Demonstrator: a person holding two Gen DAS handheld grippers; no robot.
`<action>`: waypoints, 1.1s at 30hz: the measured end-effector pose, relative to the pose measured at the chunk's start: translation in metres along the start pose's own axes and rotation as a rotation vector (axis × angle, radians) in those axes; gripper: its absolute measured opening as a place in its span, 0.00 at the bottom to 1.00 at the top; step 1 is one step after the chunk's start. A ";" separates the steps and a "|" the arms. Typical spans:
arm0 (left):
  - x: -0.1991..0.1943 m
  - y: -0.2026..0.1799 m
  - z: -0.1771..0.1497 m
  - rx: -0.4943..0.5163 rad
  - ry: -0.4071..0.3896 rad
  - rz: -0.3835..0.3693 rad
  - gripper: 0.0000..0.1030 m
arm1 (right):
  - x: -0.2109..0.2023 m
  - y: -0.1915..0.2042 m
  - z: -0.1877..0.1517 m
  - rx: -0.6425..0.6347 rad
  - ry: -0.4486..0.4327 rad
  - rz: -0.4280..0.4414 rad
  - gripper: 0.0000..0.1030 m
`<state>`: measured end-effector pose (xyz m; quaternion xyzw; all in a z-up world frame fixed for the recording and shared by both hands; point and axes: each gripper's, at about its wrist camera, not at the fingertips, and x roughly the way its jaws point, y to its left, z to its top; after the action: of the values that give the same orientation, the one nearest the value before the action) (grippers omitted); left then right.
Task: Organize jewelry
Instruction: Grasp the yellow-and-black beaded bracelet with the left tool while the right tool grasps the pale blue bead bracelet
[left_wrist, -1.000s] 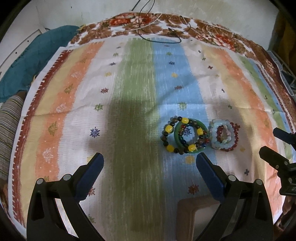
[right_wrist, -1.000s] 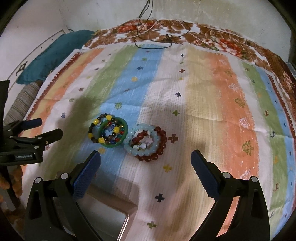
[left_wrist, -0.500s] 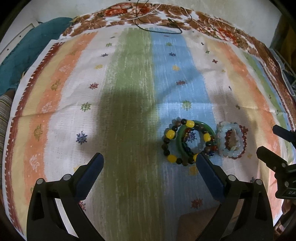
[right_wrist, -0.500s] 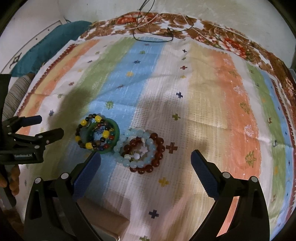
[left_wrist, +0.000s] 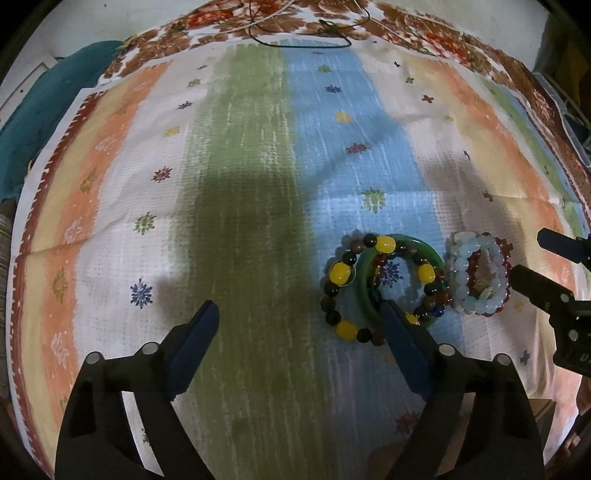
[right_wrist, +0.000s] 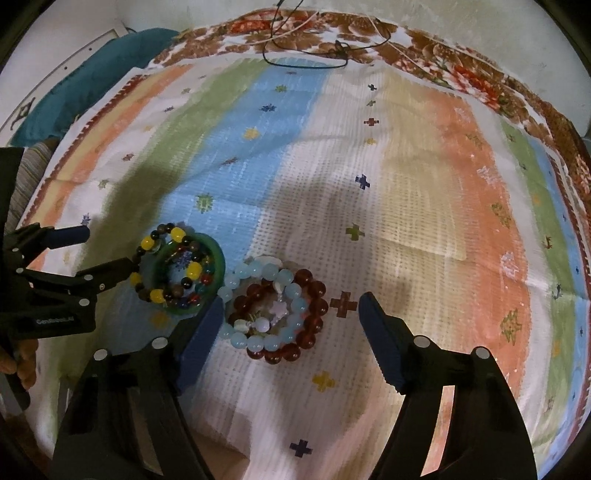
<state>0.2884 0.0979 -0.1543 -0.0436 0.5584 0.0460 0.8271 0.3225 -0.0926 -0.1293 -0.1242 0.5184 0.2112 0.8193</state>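
Note:
Two small heaps of bracelets lie side by side on a striped cloth. One heap has a green bangle (left_wrist: 437, 258) (right_wrist: 218, 258) with a yellow-and-brown bead bracelet (left_wrist: 340, 274) (right_wrist: 147, 243). The other has a pale blue bead bracelet (left_wrist: 461, 273) (right_wrist: 255, 271) over a dark red bead bracelet (left_wrist: 508, 245) (right_wrist: 314, 295). My left gripper (left_wrist: 299, 310) is open and empty; its right finger sits over the green bangle's near edge. My right gripper (right_wrist: 288, 306) is open and empty, its fingers either side of the blue and red heap.
The striped cloth (left_wrist: 258, 147) (right_wrist: 406, 184) covers the surface. A black cord (left_wrist: 295, 40) (right_wrist: 306, 62) lies at its far edge. A teal cloth (left_wrist: 37, 110) (right_wrist: 85, 88) lies far left. A brown box corner (left_wrist: 546, 406) shows at the near edge.
Both grippers have moved forward and down towards the bracelets. The left one's right finger now overlaps the green bangle; the right one now straddles the blue and red heap. Both stay open.

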 end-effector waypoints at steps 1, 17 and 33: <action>0.002 0.000 0.001 0.002 0.002 0.001 0.80 | 0.002 0.000 0.001 0.000 0.002 -0.001 0.72; 0.030 -0.001 0.004 0.029 0.030 0.006 0.55 | 0.031 0.002 0.012 -0.031 0.041 0.003 0.38; 0.029 -0.004 0.003 0.051 0.022 0.024 0.09 | 0.035 0.007 0.009 -0.071 0.045 0.007 0.14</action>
<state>0.3020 0.0949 -0.1799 -0.0164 0.5691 0.0413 0.8211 0.3394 -0.0750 -0.1569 -0.1561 0.5291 0.2295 0.8018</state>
